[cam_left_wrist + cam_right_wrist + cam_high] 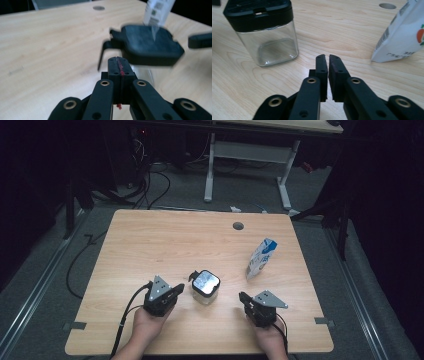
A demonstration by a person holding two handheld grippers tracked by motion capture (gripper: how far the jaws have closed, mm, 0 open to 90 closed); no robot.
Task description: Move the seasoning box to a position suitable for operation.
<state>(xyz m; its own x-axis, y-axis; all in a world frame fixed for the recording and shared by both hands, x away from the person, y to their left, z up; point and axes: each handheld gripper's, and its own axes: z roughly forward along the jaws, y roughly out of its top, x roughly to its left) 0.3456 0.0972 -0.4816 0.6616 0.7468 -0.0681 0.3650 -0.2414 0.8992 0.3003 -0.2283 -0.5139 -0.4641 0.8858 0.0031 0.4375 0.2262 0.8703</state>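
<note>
A clear square jar (205, 286) with a black lid stands upright on the wooden table (150, 245) between my two grippers. My left gripper (178, 289) is just left of it, shut with nothing held. In the left gripper view the jaws (120, 65) are pressed together, just short of the blurred lid (150, 45), whose small tab (103, 51) sticks out to the left. My right gripper (242, 296) sits right of the jar. Its jaws (328, 62) are all but together and hold nothing. The jar (265, 32) stands apart from them, ahead on the left.
A white and blue carton (261, 258) stands tilted behind the right gripper, seen also as carton (402, 37) and carton (157, 11). A round cable hole (238, 226) sits near the table's far edge. Cables and a desk frame (245, 165) lie on the floor beyond.
</note>
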